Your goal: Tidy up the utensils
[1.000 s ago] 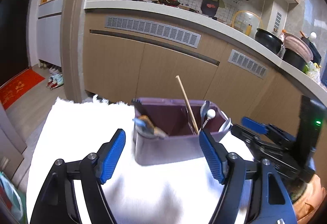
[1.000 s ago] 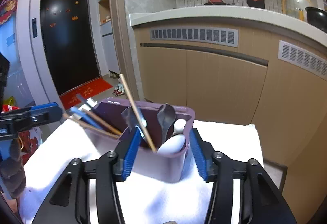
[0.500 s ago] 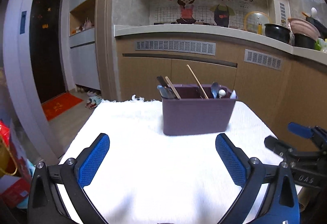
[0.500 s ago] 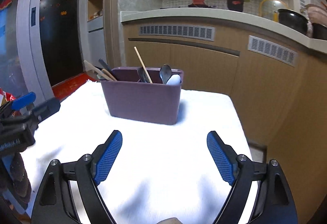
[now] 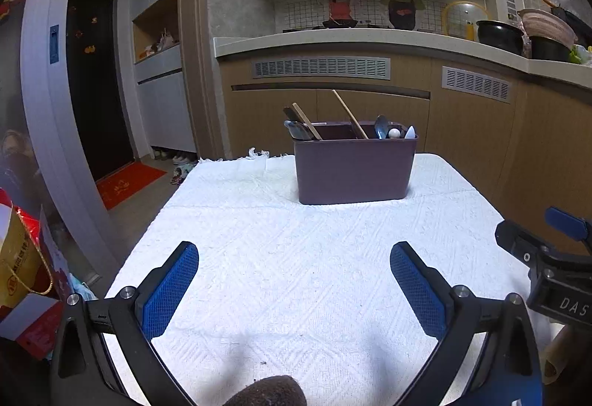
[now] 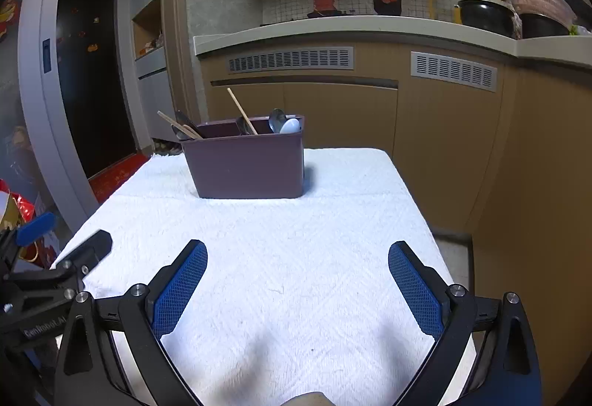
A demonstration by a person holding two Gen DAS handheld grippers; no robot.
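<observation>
Purple caddy (image 5: 354, 165) sits at the far end of the bench (image 5: 296, 258), on the white towel, dead ahead of my left gripper (image 5: 294, 280) and well apart from it. From my right gripper (image 6: 298, 276) the same caddy (image 6: 246, 165) lies ahead and off to the left, also well apart. Caddy's long axis runs across both views, broad face toward me. Left hand looks the better centred on it; neither is clearly nearer.

Left jaws stand wide, nothing between them but towel. Right jaws are opening, almost fully spread, nothing between them either. No utensil held by either hand.

Utensils are all inside the caddy: a chopstick (image 5: 349, 114) leaning up and left near the middle, a wooden stick (image 5: 306, 121) plus dark handles at the left end, spoons (image 5: 383, 126) at the right end. No loose utensil shows on the towel, so I judge the sorting done or nearly so.

Hard to read: the caddy wall hides the lower part of every utensil, I can't count them, and dividers are barely visible. Dark handles at the left end blur together. Each gripper appears only partly at the other view's edge.
</observation>
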